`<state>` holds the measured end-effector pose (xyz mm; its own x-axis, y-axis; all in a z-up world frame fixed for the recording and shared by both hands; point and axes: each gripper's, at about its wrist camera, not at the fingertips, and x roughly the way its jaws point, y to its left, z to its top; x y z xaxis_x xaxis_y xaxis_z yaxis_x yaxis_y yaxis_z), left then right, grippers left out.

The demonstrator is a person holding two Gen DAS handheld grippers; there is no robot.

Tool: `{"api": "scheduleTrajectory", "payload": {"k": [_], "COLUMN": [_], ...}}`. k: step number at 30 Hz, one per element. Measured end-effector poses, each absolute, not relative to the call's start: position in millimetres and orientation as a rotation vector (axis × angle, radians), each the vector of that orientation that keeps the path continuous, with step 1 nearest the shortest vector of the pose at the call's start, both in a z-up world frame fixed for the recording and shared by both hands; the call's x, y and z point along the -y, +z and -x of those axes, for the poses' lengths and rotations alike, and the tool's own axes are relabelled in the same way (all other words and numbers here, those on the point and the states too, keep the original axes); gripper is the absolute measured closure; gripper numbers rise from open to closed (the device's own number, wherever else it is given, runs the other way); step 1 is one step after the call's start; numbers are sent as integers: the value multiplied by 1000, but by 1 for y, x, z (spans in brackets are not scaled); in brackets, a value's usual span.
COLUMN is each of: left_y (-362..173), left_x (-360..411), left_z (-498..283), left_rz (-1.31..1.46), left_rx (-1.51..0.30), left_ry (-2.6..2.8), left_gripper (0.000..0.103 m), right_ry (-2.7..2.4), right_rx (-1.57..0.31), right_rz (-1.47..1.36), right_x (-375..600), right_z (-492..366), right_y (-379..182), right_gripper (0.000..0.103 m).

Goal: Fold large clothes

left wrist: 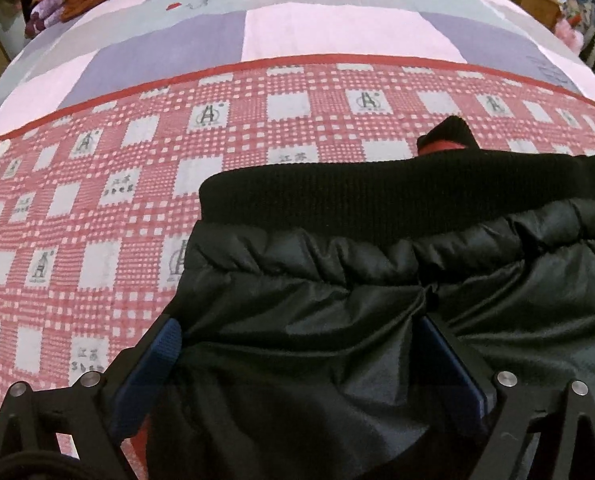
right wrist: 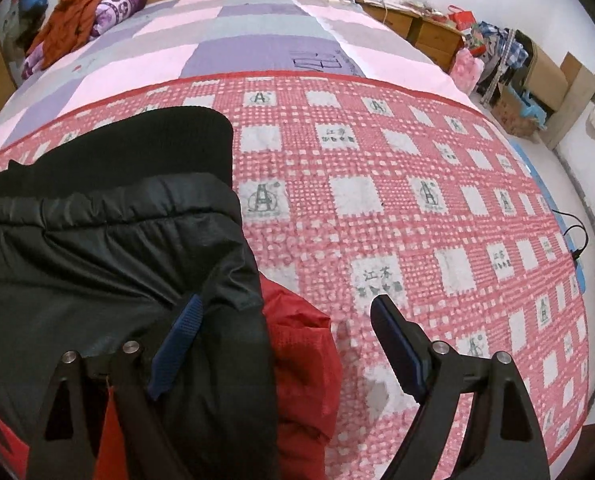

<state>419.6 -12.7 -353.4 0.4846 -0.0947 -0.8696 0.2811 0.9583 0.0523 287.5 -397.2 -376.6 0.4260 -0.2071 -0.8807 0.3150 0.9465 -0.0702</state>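
Note:
A black padded jacket (left wrist: pixel 377 288) with a ribbed knit hem (left wrist: pixel 337 196) and a red lining lies on the red-checked sheet (left wrist: pixel 97 200). My left gripper (left wrist: pixel 301 344) is open; its blue-padded fingers (left wrist: pixel 165 344) straddle a fold of the black fabric near the jacket's left edge. In the right wrist view the jacket (right wrist: pixel 109 248) fills the lower left, and its red lining (right wrist: pixel 301 356) shows at the right edge. My right gripper (right wrist: pixel 285 320) is open, one finger over the black fabric, the other finger (right wrist: pixel 397 344) over the sheet (right wrist: pixel 417 208).
The bed's pink, grey and purple patchwork cover (right wrist: pixel 225 48) stretches beyond the sheet. An orange garment and a purple pillow (right wrist: pixel 93 12) lie at the headboard. Wooden cabinets, boxes and piled clutter (right wrist: pixel 497 48) stand along the right wall.

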Motion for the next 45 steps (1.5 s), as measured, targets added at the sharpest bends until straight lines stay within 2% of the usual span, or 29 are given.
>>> {"api": "scheduleTrajectory", "payload": {"k": [7,13,18,22,27,30,36,45], "left_y": [-338,-315,-298,-279,-231,-199,-148,-134], "left_x": [6,-16,-54,-79,-85,-72,-65,-69], "left_z": [-402,-364,-305,-241,-156,-124,-119,-130], "left_rz": [-205,-191,-178,-174,-99,-163,-59,-67], "left_rx": [-1016,-974,-992,-1077,-1208,-1187,-1194,-1173], "left_ry": [-214,-183,-115,-46,-26,-28,-72,-64], "left_gripper": [7,7,7,7,7,7,7,7], "right_ry": [-367,-340,-316,-323,-377,-294,-158,-197], "right_rx": [-1050,-995,-983,-976,-1018,-1060,-1031,-1015], "right_rz": [-79,-1,5,-9,-56,-64,-9,-44], "right_x": [387,359,334,301,261,233,191,195], "right_z": [-270,-220,-159,-95,-40,-20,6,-2], "right_y": [-358,-329,-308,-279,-235,-203,-152,-129], "right_gripper": [16,16,16,16,14,14,14,14]}}
